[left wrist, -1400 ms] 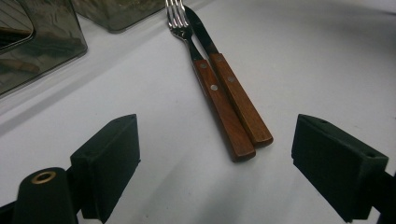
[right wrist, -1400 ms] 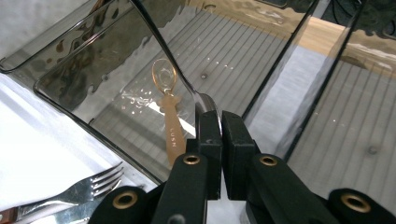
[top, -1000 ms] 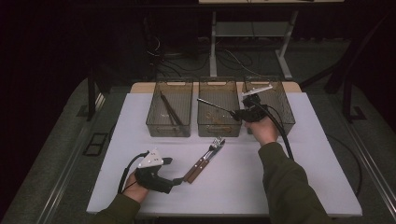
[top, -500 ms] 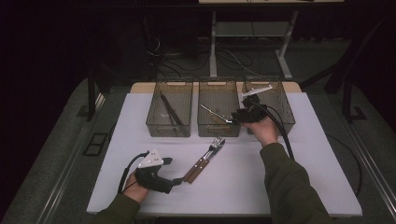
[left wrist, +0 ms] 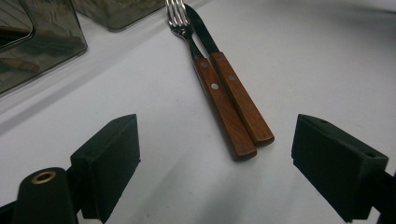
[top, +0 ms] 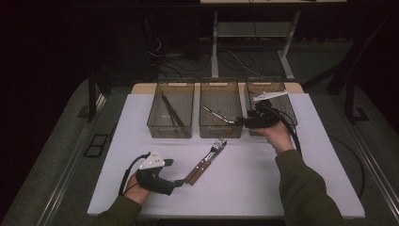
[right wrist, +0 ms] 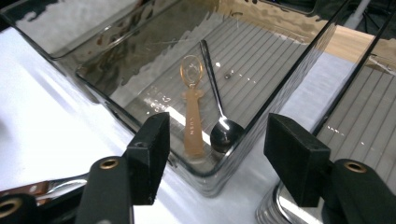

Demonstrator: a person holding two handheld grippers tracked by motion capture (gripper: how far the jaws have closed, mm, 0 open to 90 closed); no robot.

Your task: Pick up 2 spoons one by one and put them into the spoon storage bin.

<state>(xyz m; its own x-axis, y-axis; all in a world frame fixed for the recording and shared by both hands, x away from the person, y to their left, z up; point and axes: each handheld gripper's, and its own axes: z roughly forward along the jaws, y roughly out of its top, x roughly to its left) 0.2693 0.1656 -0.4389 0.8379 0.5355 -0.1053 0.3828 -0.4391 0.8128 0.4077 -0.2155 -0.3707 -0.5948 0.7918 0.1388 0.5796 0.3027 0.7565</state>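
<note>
Since the earlier frame the right gripper point(top: 241, 122) has just been opening its jaws, and the shiny metal spoon point(right wrist: 218, 116) it held now lies free in the middle smoky plastic bin point(top: 221, 129), beside a small amber plastic spoon point(right wrist: 192, 109). Nothing sits between these jaws. The left gripper point(top: 181, 181) rests on the white table point(top: 263, 179), jaws wide and empty, just before the wooden-handled fork point(left wrist: 212, 81) and wooden-handled knife point(left wrist: 236, 91).
</note>
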